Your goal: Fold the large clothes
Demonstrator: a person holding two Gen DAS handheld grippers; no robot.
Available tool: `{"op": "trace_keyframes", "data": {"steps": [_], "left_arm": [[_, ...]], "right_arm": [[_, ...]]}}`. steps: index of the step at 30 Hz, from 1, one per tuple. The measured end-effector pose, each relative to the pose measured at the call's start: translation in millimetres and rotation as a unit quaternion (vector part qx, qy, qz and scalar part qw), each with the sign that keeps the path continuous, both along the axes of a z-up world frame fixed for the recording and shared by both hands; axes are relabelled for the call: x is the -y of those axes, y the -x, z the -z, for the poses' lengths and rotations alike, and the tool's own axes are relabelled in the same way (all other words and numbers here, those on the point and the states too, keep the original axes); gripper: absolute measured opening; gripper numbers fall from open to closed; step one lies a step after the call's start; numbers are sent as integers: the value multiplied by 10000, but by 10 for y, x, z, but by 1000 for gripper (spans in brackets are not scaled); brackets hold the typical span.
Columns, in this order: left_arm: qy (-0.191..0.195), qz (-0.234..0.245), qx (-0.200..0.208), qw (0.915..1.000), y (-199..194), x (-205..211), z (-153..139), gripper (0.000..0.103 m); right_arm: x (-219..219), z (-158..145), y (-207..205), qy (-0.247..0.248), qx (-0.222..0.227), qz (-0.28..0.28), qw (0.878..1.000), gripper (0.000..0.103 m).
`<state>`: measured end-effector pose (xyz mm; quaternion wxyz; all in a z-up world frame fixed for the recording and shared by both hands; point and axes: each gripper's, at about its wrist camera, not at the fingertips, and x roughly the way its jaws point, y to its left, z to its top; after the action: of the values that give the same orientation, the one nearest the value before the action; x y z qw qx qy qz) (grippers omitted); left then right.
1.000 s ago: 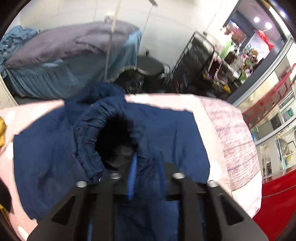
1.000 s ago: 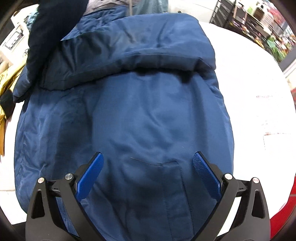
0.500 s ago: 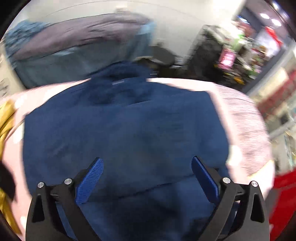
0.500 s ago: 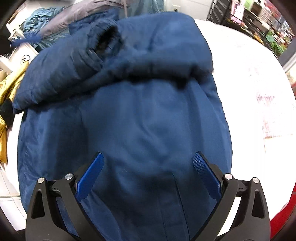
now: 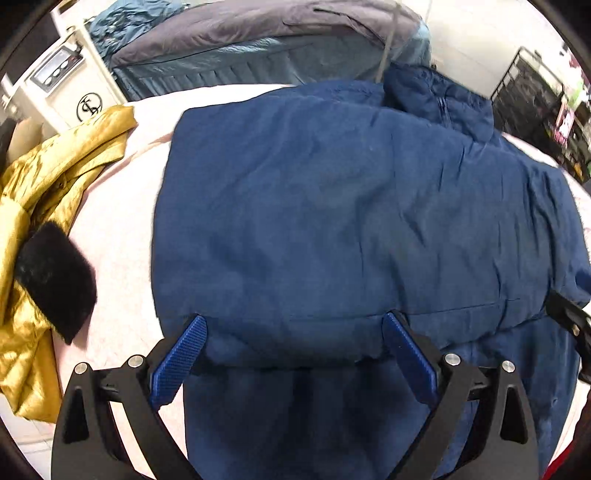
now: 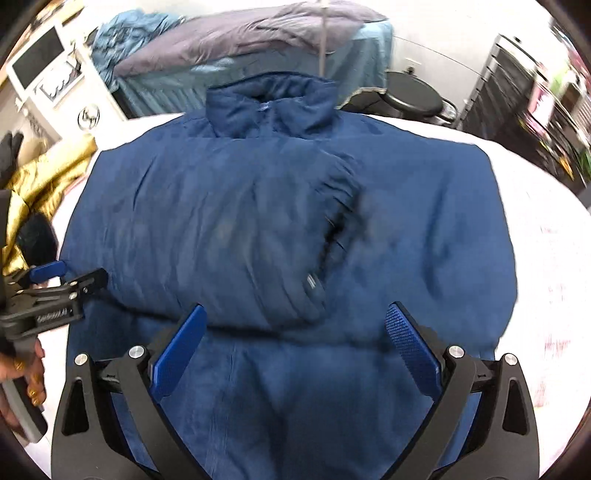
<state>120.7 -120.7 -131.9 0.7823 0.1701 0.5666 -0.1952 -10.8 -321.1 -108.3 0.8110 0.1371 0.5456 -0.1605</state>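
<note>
Covering most of the pale pink table (image 5: pixel 122 236) is a large navy padded jacket (image 5: pixel 351 221), lying flat with its stand-up collar (image 6: pixel 271 107) at the far edge and one sleeve folded across the body, so that the gathered cuff (image 6: pixel 332 229) rests near the middle of the chest. The sleeve forms a thick band whose lower edge runs sideways just ahead of both grippers. Behind the table stands a bed with a grey-purple cover (image 5: pixel 258 26) over a teal skirt. To the left of the jacket, on the table's edge, lies a crumpled gold satin garment (image 5: pixel 48 184) with a black furry patch (image 5: pixel 55 280) on top of it; the two are touching, and both sit apart from the jacket. A white appliance (image 5: pixel 70 85) with a round logo stands beyond them, and a dark rack (image 6: pixel 517 92) of goods fills the right background beside a round black stool (image 6: pixel 412 92). The left gripper (image 5: pixel 293 354) hangs over the near left part of the jacket with its blue pads spread wide and nothing pinched between them. The right gripper (image 6: pixel 295 350) is likewise spread wide over the jacket's lower middle, holding nothing. In the right wrist view the person's left hand (image 6: pixel 22 384) shows at the left edge, wrapped around the other gripper's handle.
</note>
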Motion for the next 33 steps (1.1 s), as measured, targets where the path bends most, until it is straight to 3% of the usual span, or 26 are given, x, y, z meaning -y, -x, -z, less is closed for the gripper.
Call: {"op": "trace_keyframes", "data": {"steps": [3, 5, 8, 20, 29, 33], "left_arm": [[-143, 74, -74, 9998, -24, 82, 67, 97], [-216, 145, -82, 9996, -28, 161, 139, 97], [-246, 187, -92, 9995, -18, 146, 231, 97], [-528, 137, -178, 9984, -104, 229, 464, 98], [-435, 211, 103, 9988, 37, 172, 412, 98], [-507, 365, 204, 9978, 177, 173, 330, 97]], "right_arm": [[138, 269, -154, 25, -479, 192, 9987, 96], [279, 458, -176, -211, -721, 400, 9964, 96], [361, 610, -188, -380, -771, 426, 9954, 97], [361, 856, -450, -210, -1195, 296, 9922, 99], [513, 772, -310, -356, -989, 290, 9940, 98], [389, 480, 5, -15, -419, 245, 9988, 98]]}}
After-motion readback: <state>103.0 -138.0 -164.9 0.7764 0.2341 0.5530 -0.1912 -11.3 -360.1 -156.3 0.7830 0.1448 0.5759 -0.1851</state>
